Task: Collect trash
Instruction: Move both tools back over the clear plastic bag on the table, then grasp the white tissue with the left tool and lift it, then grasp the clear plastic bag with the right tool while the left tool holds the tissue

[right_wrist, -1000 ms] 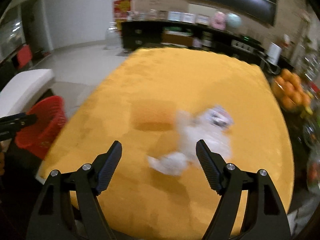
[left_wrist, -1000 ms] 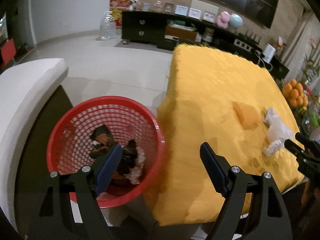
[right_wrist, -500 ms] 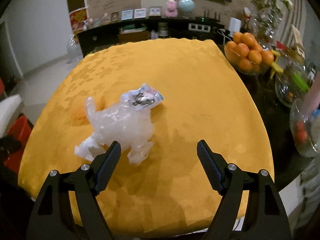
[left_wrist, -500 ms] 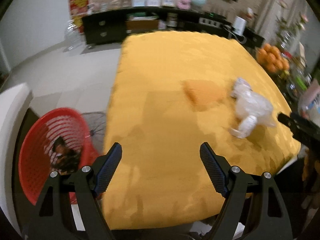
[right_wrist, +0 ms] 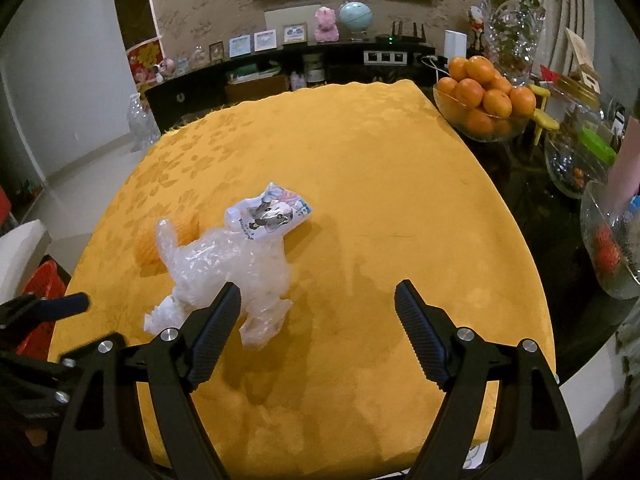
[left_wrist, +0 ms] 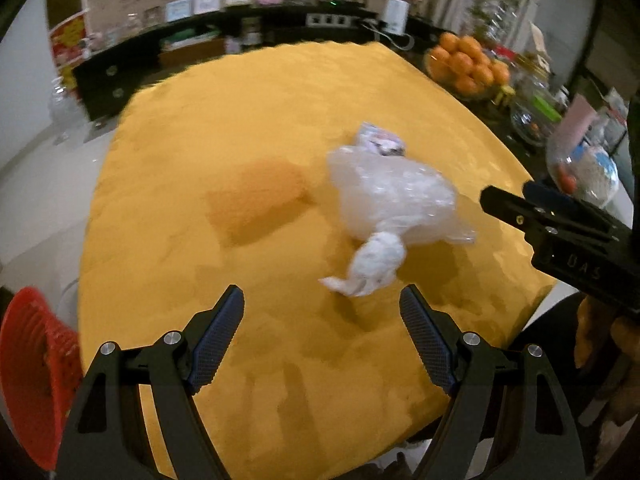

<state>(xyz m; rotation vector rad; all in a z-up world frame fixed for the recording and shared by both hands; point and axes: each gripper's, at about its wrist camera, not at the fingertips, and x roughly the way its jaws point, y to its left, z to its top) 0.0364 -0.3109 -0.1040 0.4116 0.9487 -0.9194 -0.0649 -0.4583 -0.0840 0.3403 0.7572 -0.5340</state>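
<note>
A crumpled clear plastic bag (left_wrist: pixel 396 196) (right_wrist: pixel 232 268) lies on the yellow tablecloth (left_wrist: pixel 280 100) (right_wrist: pixel 360 160). White tissue (left_wrist: pixel 372 264) sticks out of its near end and a printed wrapper (right_wrist: pixel 276 212) lies at its far end. My left gripper (left_wrist: pixel 322 328) hangs open just short of the tissue, with nothing between its fingers. My right gripper (right_wrist: pixel 318 328) is open too; the bag lies at its left finger (right_wrist: pixel 216 328), untouched. The red mesh basket (left_wrist: pixel 28 360) (right_wrist: pixel 44 284) stands on the floor left of the table.
An orange-yellow lump (left_wrist: pixel 256 196) sits on the cloth left of the bag. A glass bowl of oranges (right_wrist: pixel 480 100) and glass jars (right_wrist: pixel 612 240) crowd the dark surface to the right. A dark cabinet (right_wrist: pixel 192 92) runs along the back wall.
The left gripper has swung from above the red basket to over the table, close to the plastic bag. The right gripper shifted right of the bag, then held still.
</note>
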